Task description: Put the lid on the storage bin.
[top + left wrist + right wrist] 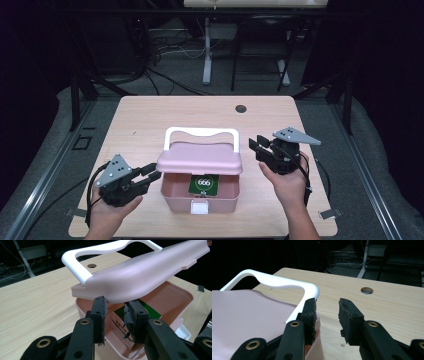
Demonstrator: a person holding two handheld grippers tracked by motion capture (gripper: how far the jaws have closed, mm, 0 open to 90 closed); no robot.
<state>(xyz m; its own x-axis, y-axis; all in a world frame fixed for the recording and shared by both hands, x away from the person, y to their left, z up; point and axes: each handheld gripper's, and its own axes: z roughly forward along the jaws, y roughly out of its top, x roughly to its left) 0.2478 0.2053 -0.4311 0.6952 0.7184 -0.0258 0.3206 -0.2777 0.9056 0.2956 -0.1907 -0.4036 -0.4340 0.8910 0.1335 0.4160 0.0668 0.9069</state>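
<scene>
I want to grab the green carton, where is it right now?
In the high view, the green carton stands inside the pink box at the table's near middle, under the half-raised lid, behind the white latch.

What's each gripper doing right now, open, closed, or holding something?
Left gripper: open, jaws under the pink lid, gripping nothing.
Right gripper: open, holding nothing.

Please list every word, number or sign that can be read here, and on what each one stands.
"666": white figures on the green card inside the pink box, high view.
Small print under those figures: too blurred to read.
Print on the carton's pale side, left gripper view: too blurred to read.
</scene>
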